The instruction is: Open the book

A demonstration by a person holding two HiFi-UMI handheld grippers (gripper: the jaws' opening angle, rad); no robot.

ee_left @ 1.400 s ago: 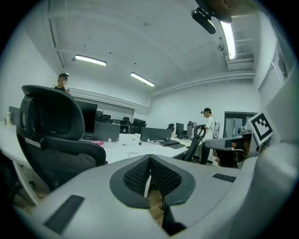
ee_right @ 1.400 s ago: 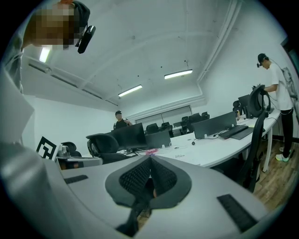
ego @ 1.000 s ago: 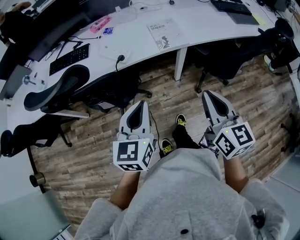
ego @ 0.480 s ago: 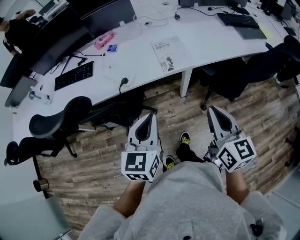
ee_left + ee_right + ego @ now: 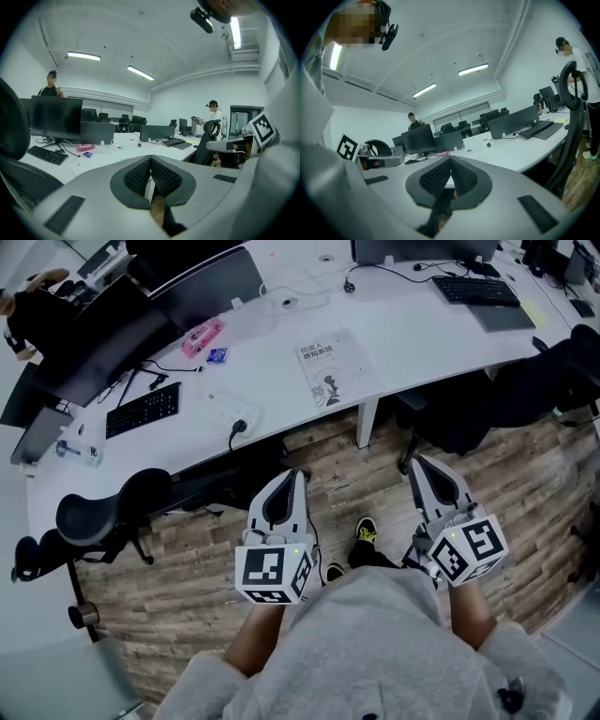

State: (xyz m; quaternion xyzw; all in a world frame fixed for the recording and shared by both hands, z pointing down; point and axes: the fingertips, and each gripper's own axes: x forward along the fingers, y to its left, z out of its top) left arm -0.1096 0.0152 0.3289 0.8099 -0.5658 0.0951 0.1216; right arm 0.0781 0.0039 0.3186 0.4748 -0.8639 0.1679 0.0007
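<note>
Head view first: where's the book (image 5: 336, 368)?
— Closed, cover up, flat on the white tabletop (image 5: 412, 320) by its near edge, well apart from both tongs.
— And the tongs?
— Left tongs (image 5: 299, 473) and right tongs (image 5: 415, 462) each have their pads pressed together. They hang side by side over the wood floor (image 5: 366, 470), tips toward the tabletop, 2 shoes (image 5: 364, 529) between them.

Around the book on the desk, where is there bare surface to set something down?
Bare desk lies right of the book, up to the far keyboard. A narrower strip separates book and power strip. Left of that it is crowded: near keyboard, pink object.
</note>
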